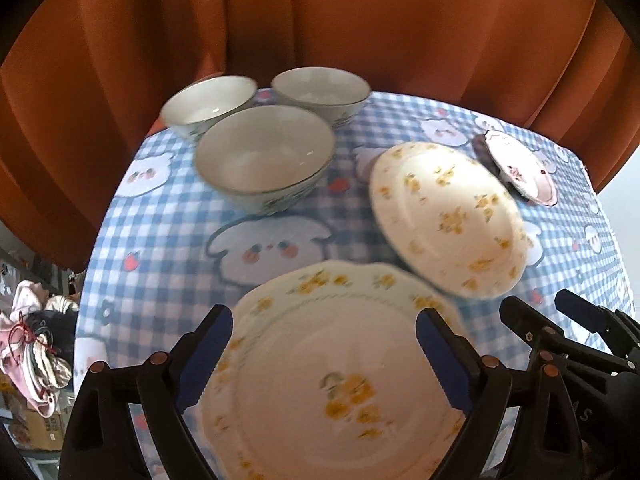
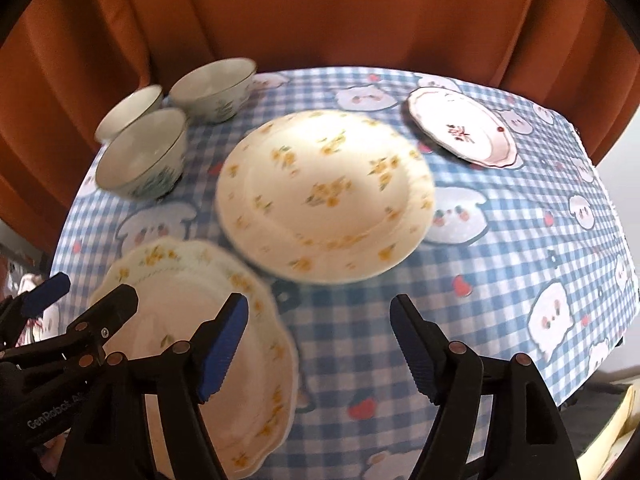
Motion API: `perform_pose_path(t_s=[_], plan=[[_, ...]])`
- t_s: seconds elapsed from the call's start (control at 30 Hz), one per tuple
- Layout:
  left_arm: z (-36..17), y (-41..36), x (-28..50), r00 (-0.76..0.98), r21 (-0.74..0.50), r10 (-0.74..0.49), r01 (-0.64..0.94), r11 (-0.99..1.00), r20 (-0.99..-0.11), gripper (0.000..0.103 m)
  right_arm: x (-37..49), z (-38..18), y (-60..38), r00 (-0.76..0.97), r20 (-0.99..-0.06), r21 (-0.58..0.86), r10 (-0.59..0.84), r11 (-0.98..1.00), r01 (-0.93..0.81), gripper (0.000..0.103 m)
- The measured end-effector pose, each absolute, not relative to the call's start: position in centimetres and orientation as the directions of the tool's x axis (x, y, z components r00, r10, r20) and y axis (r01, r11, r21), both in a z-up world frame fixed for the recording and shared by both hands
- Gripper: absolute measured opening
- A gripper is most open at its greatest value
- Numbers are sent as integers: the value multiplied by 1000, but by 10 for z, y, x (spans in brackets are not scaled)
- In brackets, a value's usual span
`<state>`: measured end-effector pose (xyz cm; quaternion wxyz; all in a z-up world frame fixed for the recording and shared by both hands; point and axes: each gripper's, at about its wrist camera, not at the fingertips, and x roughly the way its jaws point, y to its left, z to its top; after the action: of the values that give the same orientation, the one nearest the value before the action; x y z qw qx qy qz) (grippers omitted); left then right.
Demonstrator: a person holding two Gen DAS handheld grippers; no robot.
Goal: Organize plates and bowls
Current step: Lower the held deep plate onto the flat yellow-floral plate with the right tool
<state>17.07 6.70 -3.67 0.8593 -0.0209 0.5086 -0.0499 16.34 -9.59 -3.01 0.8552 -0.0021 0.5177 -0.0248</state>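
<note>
While tilted steeply down over the bench [image 2: 500, 264], left gripper [image 1: 324, 356] fingers spread wide above the scalloped yellow-flowered plate [image 1: 332, 380], lying flat at the near edge, untouched. Right gripper [image 2: 320, 344] likewise spread, over bare cloth, nothing between. Round yellow-flowered plate [image 2: 324, 196] flat mid-bench; pink-rimmed plate [image 2: 460, 132] far right; three bowls [image 1: 264, 156] upright, far left.

Three bowls [image 1: 264, 152] are grouped at far left of the table [image 2: 520, 264], w/ one plate [image 2: 326, 196] set mid-table to their right, another plate [image 2: 460, 132] behind it at far right, & a third plate [image 1: 336, 380] nearest, front left.
</note>
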Motion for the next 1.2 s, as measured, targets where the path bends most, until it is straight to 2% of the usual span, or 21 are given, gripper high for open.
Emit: perform_pose_path(t_s=[0.4, 0.73, 0.83, 0.9, 0.93, 1.07, 1.2], plan=[[-40, 2, 232, 508, -57, -63, 27, 998, -859, 94, 225, -30, -169, 489, -872, 30, -9, 997, 72, 76], [-70, -27, 280, 479, -12, 2, -26, 1000, -878, 90, 283, -49, -206, 478, -877, 71, 41, 996, 46, 76], [-82, -30, 291, 461, -9, 10, -38, 999, -888, 85, 297, -59, -209, 468, -882, 81, 57, 996, 31, 76], [-89, -32, 296, 445, -10, 7, -37, 999, -895, 77, 305, -64, -209, 465, -882, 93, 76, 996, 15, 76], [-92, -32, 299, 439, -3, 14, -37, 999, -898, 77, 307, -65, -208, 464, -882, 98, 83, 995, 8, 76], [-98, -34, 301, 435, 12, 27, -37, 999, -900, 74, 317, -74, -204, 448, -888, 109, 103, 994, -13, 60], [-100, -38, 302, 431, 38, 47, -30, 999, -901, 73, 321, -83, -203, 432, -896, 105, 99, 994, -11, 55]])
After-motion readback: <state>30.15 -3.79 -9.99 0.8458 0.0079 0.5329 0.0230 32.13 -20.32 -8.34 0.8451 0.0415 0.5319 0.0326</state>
